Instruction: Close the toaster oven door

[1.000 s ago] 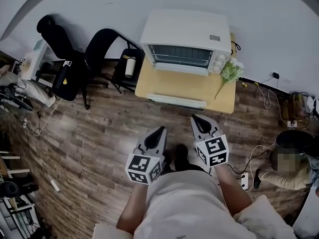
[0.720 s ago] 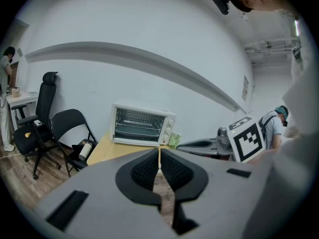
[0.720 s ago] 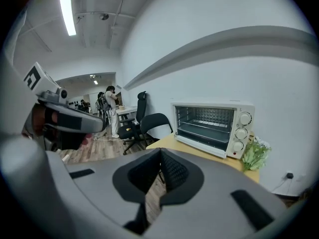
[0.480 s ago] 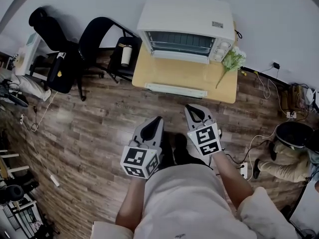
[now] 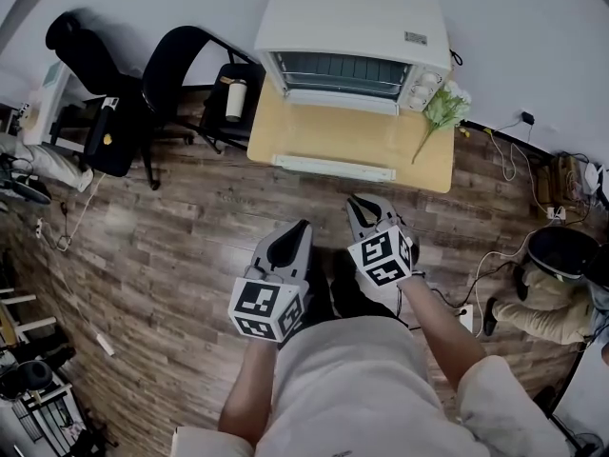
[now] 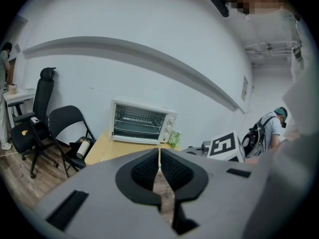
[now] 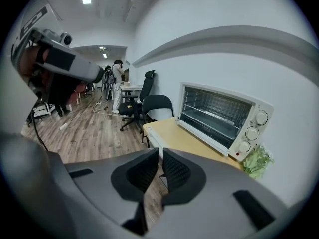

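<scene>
A white toaster oven [image 5: 352, 27] stands at the back of a small wooden table [image 5: 343, 146] against the wall. Its door is open and the wire rack inside shows in the left gripper view [image 6: 142, 122] and the right gripper view [image 7: 219, 121]. A white bar [image 5: 333, 168] lies along the table's front edge. Both grippers hang over the wood floor, short of the table. My left gripper [image 5: 301, 227] is shut and empty [image 6: 159, 151]. My right gripper [image 5: 362, 201] has just been opening; its tips [image 7: 160, 151] stand slightly apart with nothing between them.
A bunch of green flowers [image 5: 440, 112] lies at the table's right end. A black folding chair [image 5: 190, 84] holding a bottle [image 5: 232, 101] and an office chair [image 5: 95, 93] stand left of the table. At the right, a person [image 5: 552, 293] crouches near cables and a power strip [image 5: 466, 320].
My right gripper has sunk, rolled and drawn slightly left toward my body. The left gripper has hardly moved. The oven and table sit a little higher in the head view.
</scene>
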Available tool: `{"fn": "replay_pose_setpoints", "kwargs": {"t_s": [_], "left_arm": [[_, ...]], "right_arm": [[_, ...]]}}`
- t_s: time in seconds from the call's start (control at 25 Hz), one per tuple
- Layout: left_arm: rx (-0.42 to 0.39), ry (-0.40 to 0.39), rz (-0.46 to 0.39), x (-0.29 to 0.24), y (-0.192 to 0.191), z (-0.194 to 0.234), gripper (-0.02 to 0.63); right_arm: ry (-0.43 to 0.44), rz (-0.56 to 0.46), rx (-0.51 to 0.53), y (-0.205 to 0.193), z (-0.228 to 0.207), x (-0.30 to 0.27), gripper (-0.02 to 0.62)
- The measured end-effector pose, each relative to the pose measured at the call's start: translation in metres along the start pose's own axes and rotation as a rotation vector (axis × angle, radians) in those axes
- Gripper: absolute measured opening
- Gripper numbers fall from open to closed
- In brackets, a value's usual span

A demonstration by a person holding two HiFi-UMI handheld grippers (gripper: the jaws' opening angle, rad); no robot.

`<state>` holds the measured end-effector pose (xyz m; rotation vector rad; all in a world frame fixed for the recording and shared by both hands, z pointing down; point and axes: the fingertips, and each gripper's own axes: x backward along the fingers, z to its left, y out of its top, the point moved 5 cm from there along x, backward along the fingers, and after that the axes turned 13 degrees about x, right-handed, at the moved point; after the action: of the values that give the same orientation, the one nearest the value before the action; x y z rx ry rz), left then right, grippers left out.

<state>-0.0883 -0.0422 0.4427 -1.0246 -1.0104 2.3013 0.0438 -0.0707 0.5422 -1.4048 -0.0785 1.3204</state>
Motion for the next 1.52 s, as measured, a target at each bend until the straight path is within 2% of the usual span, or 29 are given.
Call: {"fn": "replay_pose_setpoints", "kwargs": {"t_s": [0.32,0.52,0.8,1.04,1.52], "left_arm": [[0.010,0.001,0.001,-0.004,-0.001,0.000,0.014],[0.018,0.008,0.004,-0.006,-0.003,0.001,0.014],[0.024,0.018,0.011,-0.003,-0.006,0.006,0.014],[0.029,0.017,0.021,-0.004,-0.007,0.010,0.014],[0.039,0.027,0.039,-0.002,-0.008,0.025,0.014]], "right_arm": [[0.013,0.080,0.109,-0.021,0.003,-0.027,0.035],[-0.014,0.120,0.219,-0.033,0.004,-0.040,0.046],[-0.070,0.181,0.335,-0.047,0.007,-0.058,0.095],[-0.119,0.233,0.392,-0.058,0.010,-0.072,0.120],[-0.160,0.326,0.493,-0.078,0.013,-0.096,0.141]]}}
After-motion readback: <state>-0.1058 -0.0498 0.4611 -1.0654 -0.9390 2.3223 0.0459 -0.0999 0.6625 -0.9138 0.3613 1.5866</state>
